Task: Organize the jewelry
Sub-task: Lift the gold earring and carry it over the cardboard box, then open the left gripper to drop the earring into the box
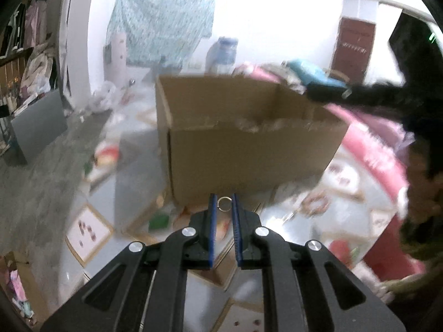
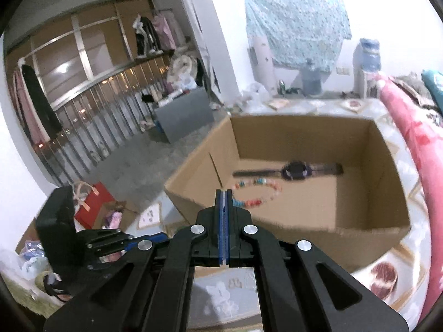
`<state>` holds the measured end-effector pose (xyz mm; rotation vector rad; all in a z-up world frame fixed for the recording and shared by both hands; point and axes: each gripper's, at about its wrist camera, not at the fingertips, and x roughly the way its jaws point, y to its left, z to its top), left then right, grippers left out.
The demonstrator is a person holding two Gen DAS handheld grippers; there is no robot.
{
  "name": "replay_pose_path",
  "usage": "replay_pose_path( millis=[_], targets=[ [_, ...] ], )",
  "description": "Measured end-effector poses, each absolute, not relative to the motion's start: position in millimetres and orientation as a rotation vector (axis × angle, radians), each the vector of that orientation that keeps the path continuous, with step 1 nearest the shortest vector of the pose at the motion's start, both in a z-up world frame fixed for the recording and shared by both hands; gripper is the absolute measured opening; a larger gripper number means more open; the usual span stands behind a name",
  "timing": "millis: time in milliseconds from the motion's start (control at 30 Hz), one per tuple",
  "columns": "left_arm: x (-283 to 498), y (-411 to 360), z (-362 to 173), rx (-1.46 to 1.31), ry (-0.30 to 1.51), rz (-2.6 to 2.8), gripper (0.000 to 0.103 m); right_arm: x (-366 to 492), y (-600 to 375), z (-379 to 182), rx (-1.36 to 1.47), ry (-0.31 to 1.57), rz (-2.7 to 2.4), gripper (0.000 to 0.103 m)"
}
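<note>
An open cardboard box (image 1: 249, 149) (image 2: 382, 152) stands on a patterned mat. In the right wrist view a dark wristwatch (image 2: 296, 170) and a multicoloured bead bracelet (image 2: 256, 180) lie on its floor. My left gripper (image 1: 223, 196) is in front of the box's near wall, shut on a small metal ring (image 1: 224, 203) pinched between its blue pads. My right gripper (image 2: 224, 191) hovers over the box's near rim, shut with nothing seen between its pads. The left gripper (image 2: 163, 238) also shows low on the left of the right wrist view, partly hidden.
A pink blanket (image 2: 409, 138) (image 1: 373, 152) runs along the right of the box. A grey cabinet (image 2: 182, 113) and a metal railing (image 2: 83, 127) stand at the back left. A red bag (image 2: 91, 207) sits low left. A dark blurred shape (image 1: 360, 94) reaches over the box's far right corner.
</note>
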<state>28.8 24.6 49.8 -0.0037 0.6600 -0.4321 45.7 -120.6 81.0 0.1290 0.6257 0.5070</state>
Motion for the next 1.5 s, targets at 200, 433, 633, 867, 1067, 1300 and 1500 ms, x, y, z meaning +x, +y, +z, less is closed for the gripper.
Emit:
replay_pose_path(
  millis=[200,433,633,867,1067,1300,1500],
  targets=[
    [43,13,109,-0.003,0.548,-0.493,0.01,67,-134,104,0.162,0.567,0.54,0.0],
    [98,-18,111,-0.013,0.61,-0.541,0.01,106,-166,94,0.226,0.631,0.505,0.0],
    [152,-54,95,-0.027,0.706,-0.584,0.01,140,-187,75,0.236,0.719,0.469,0.0],
    [200,-86,81,-0.065,0.821,-0.588,0.011,170,-205,51,0.252,0.828,0.451,0.009],
    [207,-85,81,-0.107,0.839,-0.567,0.015,169,-221,54,0.283,0.807,0.455,0.014],
    [194,-63,98,-0.125,0.777,-0.528,0.019,158,-245,68,0.337,0.746,0.43,0.02],
    [159,-39,111,-0.115,0.73,-0.543,0.04,142,-264,77,0.336,0.703,0.369,0.026]
  ],
)
